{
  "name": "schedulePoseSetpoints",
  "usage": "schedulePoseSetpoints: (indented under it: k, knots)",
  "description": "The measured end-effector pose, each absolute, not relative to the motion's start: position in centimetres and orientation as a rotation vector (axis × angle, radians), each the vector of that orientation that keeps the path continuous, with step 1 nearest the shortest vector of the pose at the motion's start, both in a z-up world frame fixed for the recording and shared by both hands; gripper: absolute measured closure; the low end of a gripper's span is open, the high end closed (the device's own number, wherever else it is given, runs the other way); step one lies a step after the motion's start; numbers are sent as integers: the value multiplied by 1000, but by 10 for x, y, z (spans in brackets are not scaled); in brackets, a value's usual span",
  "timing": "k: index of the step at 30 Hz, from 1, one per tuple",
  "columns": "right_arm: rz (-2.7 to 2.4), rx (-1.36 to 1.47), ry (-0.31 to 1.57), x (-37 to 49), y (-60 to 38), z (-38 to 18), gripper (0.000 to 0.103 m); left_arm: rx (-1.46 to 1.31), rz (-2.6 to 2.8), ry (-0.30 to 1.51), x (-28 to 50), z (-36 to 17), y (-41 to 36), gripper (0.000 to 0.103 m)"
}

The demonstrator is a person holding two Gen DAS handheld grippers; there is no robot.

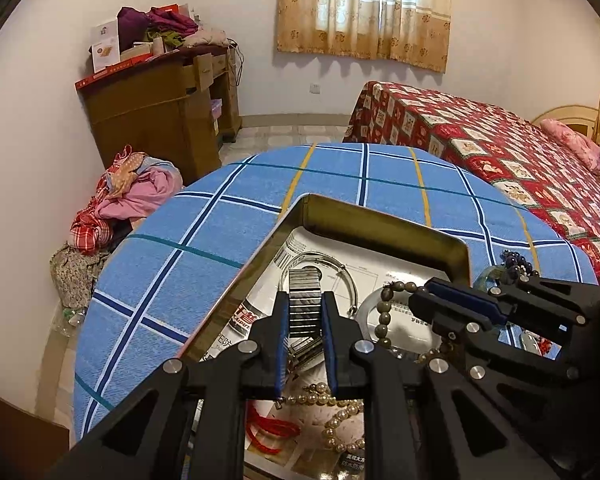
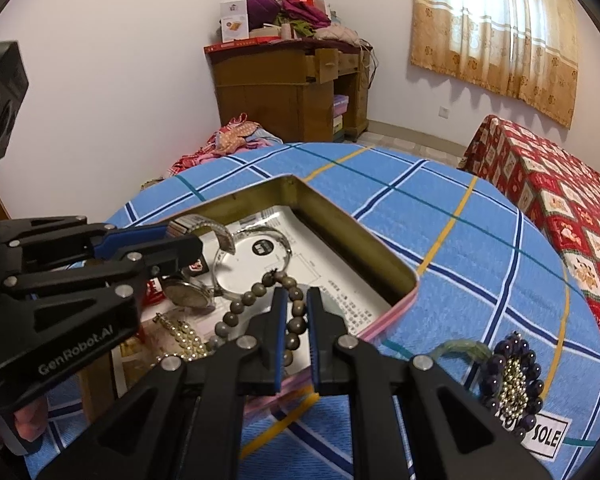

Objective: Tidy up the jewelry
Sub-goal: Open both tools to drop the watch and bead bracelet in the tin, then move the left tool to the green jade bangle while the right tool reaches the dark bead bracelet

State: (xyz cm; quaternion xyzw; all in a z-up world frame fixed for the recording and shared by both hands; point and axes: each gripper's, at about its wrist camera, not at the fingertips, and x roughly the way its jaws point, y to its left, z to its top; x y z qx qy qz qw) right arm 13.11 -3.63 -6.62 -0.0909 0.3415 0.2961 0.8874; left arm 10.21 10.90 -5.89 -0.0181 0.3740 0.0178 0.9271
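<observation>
An open gold tin point(image 1: 380, 216) point(image 2: 352, 232) lined with printed paper sits on the blue checked tablecloth. My left gripper point(image 1: 305, 298) point(image 2: 184, 238) is shut on the steel band of a wristwatch point(image 1: 305, 312); the watch face point(image 2: 190, 294) hangs below it over the tin. My right gripper point(image 2: 297, 294) point(image 1: 422, 292) is shut on a brown wooden bead bracelet point(image 2: 256, 292) point(image 1: 382, 316), whose loop droops into the tin. Inside lie a silver bangle point(image 1: 340, 268) point(image 2: 276, 236), a clear bangle point(image 2: 220, 264), a pearl strand point(image 1: 340, 412) point(image 2: 184, 336) and a red cord point(image 1: 268, 428).
On the cloth right of the tin lie a purple bead bracelet point(image 2: 512, 376) with a small gold chain on it, and a green bangle point(image 2: 460, 348). A bed with a red quilt point(image 1: 500, 148) stands to the right. A wooden desk point(image 2: 292, 92) and piled clothes point(image 1: 132, 192) are behind.
</observation>
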Motion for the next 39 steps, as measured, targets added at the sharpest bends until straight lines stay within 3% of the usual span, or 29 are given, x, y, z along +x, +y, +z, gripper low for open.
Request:
schedulePoseSetpoints:
  k: [3, 5, 7, 9, 10, 11, 27, 33, 39]
  knots:
    - [620, -180, 711, 130, -38, -66, 89, -44, 20, 762, 100, -56, 106, 86]
    - [625, -168, 707, 128, -41, -64, 82, -49, 11, 759, 98, -54, 105, 70]
    - [620, -161, 698, 126, -44, -62, 75, -49, 36, 728, 93, -46, 105, 34]
    - [628, -141, 682, 121, -50, -56, 56, -48, 46, 679, 86, -36, 105, 22]
    - [616, -139, 671, 118, -55, -53, 45, -50, 40, 671, 84, -33, 104, 22]
    - [607, -139, 666, 115, -58, -51, 43, -51, 30, 671, 83, -30, 103, 22]
    - [376, -52, 741, 112, -175, -65, 42, 10, -5, 712, 71, -44, 36, 22]
    - [419, -103, 753, 117, -164, -66, 54, 42, -26, 729, 76, -51, 20, 22]
    - [441, -164, 848, 129, -153, -82, 74, 51, -40, 743, 78, -56, 14, 22]
